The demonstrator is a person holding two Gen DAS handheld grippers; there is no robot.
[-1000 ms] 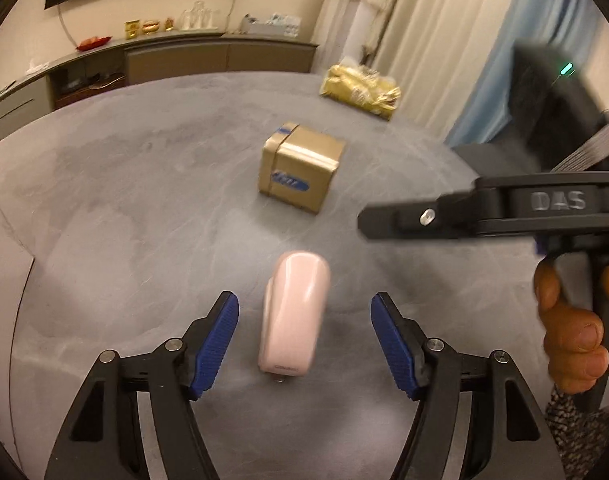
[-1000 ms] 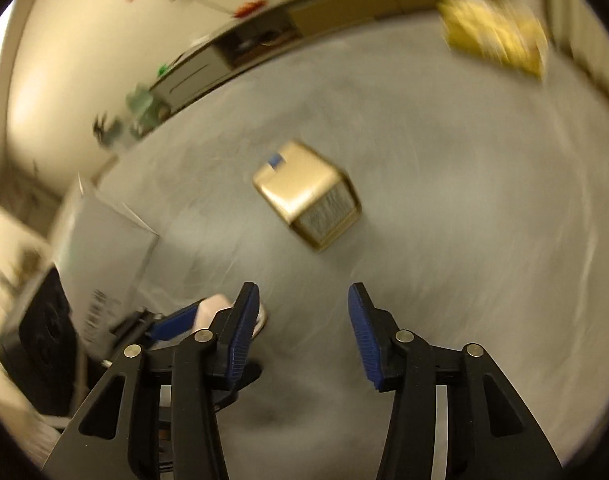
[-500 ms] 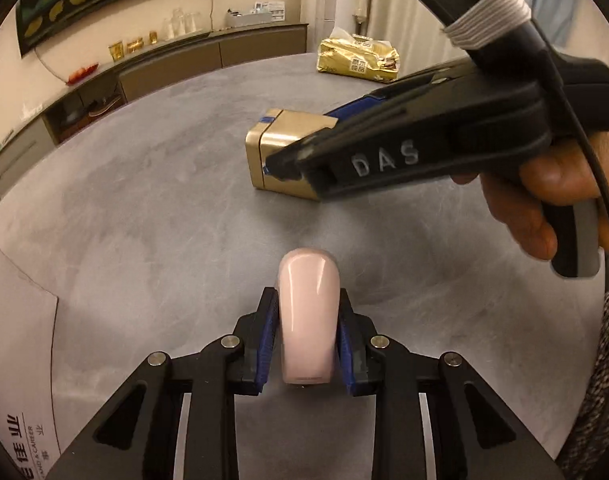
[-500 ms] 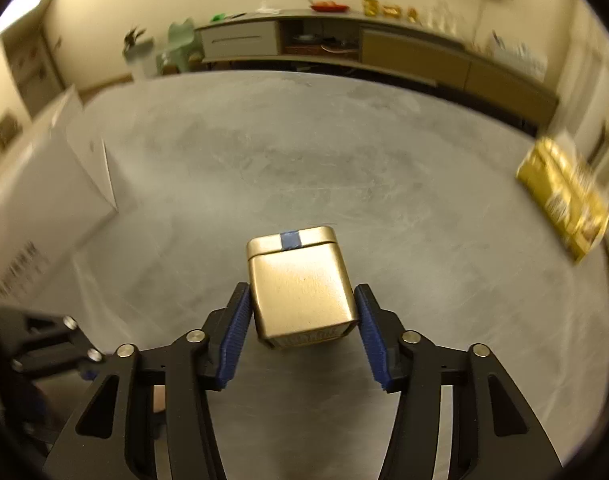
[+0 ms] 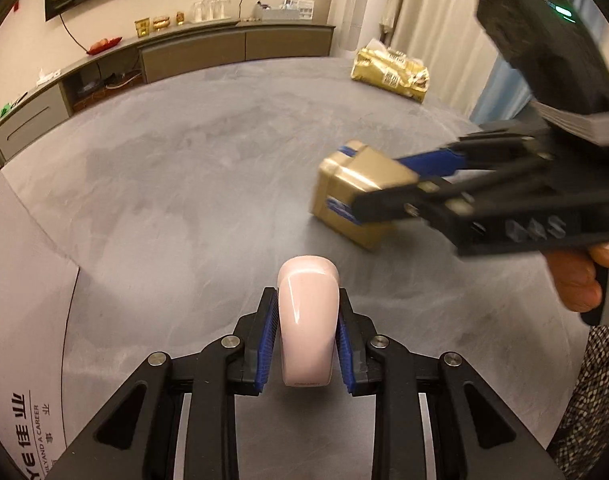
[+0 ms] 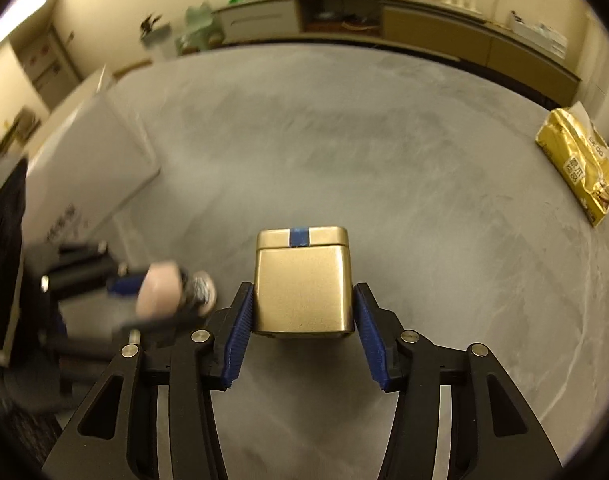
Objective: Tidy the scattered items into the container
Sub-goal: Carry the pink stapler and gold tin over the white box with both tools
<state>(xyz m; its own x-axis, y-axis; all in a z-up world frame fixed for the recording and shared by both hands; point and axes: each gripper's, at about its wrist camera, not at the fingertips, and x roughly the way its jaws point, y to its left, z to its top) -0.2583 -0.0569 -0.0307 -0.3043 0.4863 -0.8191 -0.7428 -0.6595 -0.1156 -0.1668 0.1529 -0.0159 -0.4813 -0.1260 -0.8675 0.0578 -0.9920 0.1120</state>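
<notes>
My left gripper [image 5: 306, 294] is shut on a smooth pink oblong item [image 5: 308, 328] and holds it just above the grey table. In the right wrist view the same pink item [image 6: 160, 294] shows blurred at lower left. A gold square tin [image 6: 302, 280] with a blue tape strip sits between the blue pads of my right gripper [image 6: 302, 292], which press on its two sides. From the left wrist view the tin [image 5: 340, 184] looks tilted and blurred in the right gripper [image 5: 368, 184]. The white cardboard box [image 6: 92, 168] stands at the left.
A gold foil snack bag [image 5: 390, 68] lies at the table's far right edge. A white box flap with printed text [image 5: 20, 300] fills the left wrist view's left side. A hand [image 5: 576, 280] holds the right gripper's handle. A long sideboard [image 6: 424, 28] lines the back wall.
My left gripper closed on the pink item and raised it. My right gripper swung over to the gold tin, closed around it, and now moves with it.
</notes>
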